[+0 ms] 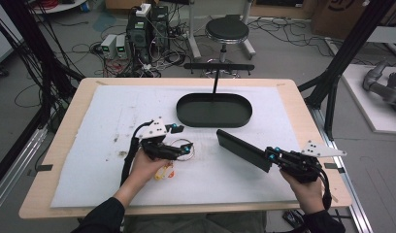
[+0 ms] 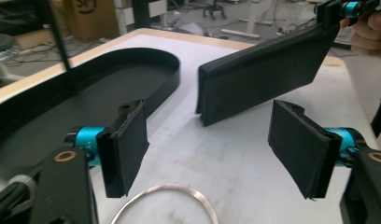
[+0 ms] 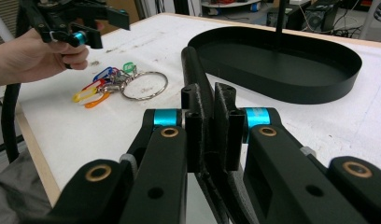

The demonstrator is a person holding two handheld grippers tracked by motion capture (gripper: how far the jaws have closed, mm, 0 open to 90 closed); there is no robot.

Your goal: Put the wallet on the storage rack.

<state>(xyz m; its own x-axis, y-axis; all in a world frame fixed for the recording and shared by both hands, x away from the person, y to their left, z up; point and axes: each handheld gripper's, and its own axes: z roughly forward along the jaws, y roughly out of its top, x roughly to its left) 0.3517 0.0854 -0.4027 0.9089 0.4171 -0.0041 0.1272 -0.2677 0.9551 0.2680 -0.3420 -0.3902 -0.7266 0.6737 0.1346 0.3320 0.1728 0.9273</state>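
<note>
**High view: right gripper clamps flat black case, left gripper open above key ring**

High view cuts off both forearms at the near edge, and the left hand [image 1: 146,167] covers part of the coloured clips [image 1: 163,173] beneath it. What the flat black case [image 1: 243,149] is exactly, I cannot tell.

Right hand [image 1: 306,190] sits at the near right of the table, its right gripper [image 1: 270,156] pointing far-left and roughly level. Jaws are closed tight on the near-right end of the case; the case juts out toward the black oval tray [image 1: 214,110] without touching it. In the right gripper view the pads pinch the case edge between them.

Left hand is near left of centre, with the left gripper [image 1: 179,140] pointing right. Jaws stand wide apart, holding nothing. The metal key ring [image 2: 166,201] lies on the white mat [image 1: 108,145] just below and between the jaws, its near part cut off in the left gripper view. Case and ring are apart.
</note>
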